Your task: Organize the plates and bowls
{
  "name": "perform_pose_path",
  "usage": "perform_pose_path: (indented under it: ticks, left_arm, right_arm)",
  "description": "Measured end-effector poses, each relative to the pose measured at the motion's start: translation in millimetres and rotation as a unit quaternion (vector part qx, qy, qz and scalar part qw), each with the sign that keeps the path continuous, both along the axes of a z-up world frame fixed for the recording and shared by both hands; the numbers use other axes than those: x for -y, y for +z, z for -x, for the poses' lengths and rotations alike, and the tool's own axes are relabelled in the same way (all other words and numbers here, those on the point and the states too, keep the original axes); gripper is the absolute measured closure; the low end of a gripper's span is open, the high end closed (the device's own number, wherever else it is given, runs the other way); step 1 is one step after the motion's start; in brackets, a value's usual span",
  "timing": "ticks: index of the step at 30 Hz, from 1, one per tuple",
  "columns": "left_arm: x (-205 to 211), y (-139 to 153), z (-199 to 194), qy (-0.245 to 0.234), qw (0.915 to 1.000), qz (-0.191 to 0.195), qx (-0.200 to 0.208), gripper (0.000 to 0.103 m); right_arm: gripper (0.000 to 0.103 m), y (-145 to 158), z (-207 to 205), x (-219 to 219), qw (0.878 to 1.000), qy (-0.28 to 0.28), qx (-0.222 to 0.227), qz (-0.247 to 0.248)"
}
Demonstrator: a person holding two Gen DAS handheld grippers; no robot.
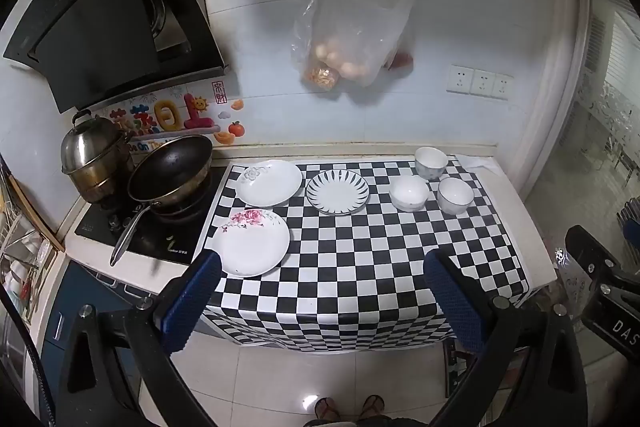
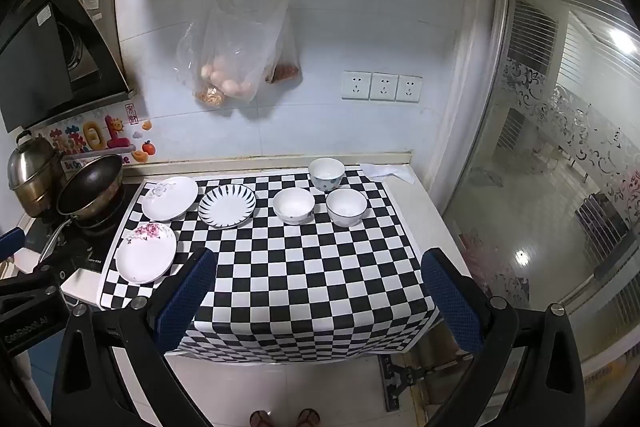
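White plates (image 1: 268, 183) and bowls (image 1: 409, 191) lie beyond both released, empty hand-held grippers (image 1: 322, 301).

A kitchen counter (image 1: 516, 211) runs across the middle of both views, most of it covered by a black-and-white checkered cloth (image 1: 352, 255) whose front edge hangs over the counter's lip. On the cloth's left half lie three plates: a pink-flowered plate (image 1: 251, 243) nearest the front, a white plate with a pale flower (image 1: 269, 183) behind it, and a dark-rayed plate (image 1: 337, 192) toward the centre. To the right stand three bowls, upright and apart: a spotted bowl (image 1: 431, 163) at the back, a plain white bowl (image 1: 409, 192) and a dark-rimmed bowl (image 1: 455, 195) in front. A crumpled white sheet (image 2: 386, 171) lies at the back right corner.
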State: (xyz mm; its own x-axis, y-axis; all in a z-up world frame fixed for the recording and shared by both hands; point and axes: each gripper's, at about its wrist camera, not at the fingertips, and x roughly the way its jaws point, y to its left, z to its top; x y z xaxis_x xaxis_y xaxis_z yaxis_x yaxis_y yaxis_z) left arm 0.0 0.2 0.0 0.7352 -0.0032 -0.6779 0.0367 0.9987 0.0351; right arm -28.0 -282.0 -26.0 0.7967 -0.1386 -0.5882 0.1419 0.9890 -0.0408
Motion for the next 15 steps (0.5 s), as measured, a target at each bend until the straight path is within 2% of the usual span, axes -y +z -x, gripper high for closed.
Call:
perform_pose_path:
  ticks: [15]
  left_arm:
    - [0.2, 0.1, 0.1, 0.0, 1.0, -0.003, 0.002, 0.0]
  right_arm:
    - [0.0, 0.6, 3.9, -1.4, 1.0, 0.0, -0.001, 0.006]
